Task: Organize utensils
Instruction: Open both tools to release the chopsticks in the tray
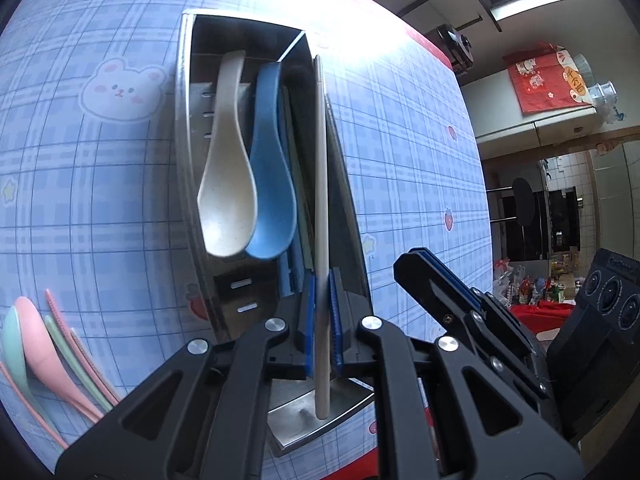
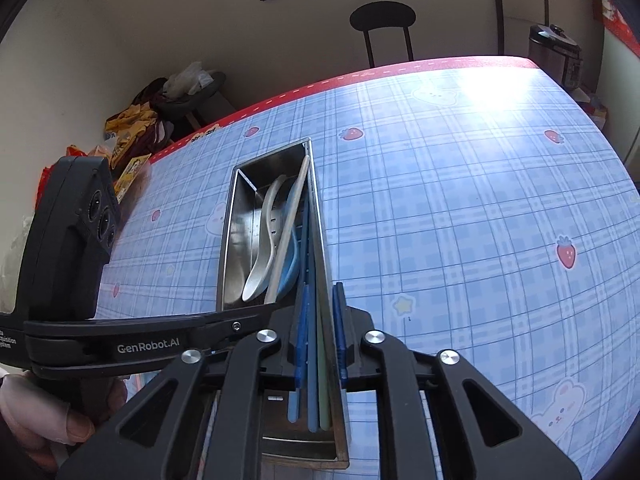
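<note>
Left gripper (image 1: 322, 312): my fingers are closed on a cream chopstick (image 1: 322, 200), gripped near its lower end; the stick runs along the right wall of the bin.
Right gripper (image 2: 320, 336): my fingers pinch the bin's right wall, with blue and green sticks (image 2: 314, 392) lying just inside it; I judge this hand is steadying the bin.
Bin (image 1: 185, 120): a steel box lying on the surface, long side toward me.
Already in: a cream spoon (image 1: 226, 200) and a blue spoon (image 1: 272, 200) side by side, bowls toward me, plus the blue and green sticks along the right wall.
In hand: the cream chopstick, not yet released; its far end reaches the bin's far rim.
Left out: a pink spoon (image 1: 36, 344), a mint spoon (image 1: 7, 344) and pink and mint sticks (image 1: 76, 344) lie together on the surface (image 1: 400, 160), left of the bin.
Progress: I judge roughly halfway; two colour sets look stowed, two remain.
</note>
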`<action>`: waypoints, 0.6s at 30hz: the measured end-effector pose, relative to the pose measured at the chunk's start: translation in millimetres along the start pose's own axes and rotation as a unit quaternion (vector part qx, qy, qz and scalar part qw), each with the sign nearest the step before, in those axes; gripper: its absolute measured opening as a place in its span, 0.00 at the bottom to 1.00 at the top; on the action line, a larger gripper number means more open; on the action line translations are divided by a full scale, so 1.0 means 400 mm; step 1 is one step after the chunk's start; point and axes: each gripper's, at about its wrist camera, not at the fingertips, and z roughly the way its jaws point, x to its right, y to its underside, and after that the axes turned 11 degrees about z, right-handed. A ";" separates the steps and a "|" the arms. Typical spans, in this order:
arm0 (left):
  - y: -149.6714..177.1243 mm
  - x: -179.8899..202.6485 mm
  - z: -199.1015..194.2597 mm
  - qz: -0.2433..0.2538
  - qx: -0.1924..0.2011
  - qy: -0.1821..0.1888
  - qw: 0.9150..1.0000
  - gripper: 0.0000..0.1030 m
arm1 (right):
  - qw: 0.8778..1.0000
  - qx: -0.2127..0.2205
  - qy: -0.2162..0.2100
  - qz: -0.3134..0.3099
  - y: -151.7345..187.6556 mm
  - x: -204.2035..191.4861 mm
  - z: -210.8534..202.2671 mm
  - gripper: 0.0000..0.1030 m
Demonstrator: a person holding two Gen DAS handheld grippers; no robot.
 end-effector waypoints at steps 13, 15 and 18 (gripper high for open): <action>0.027 -0.058 -0.243 0.005 0.115 -0.069 0.991 0.93 | 0.999 0.047 0.011 -0.001 0.016 -0.018 -0.106 0.94; 0.043 -0.077 -0.281 0.003 0.121 -0.077 0.990 0.94 | 0.998 0.055 0.018 -0.015 0.028 -0.034 -0.120 0.94; 0.079 -0.105 -0.340 0.006 0.127 -0.101 0.987 0.94 | 0.997 0.057 0.031 -0.034 0.047 -0.058 -0.130 0.94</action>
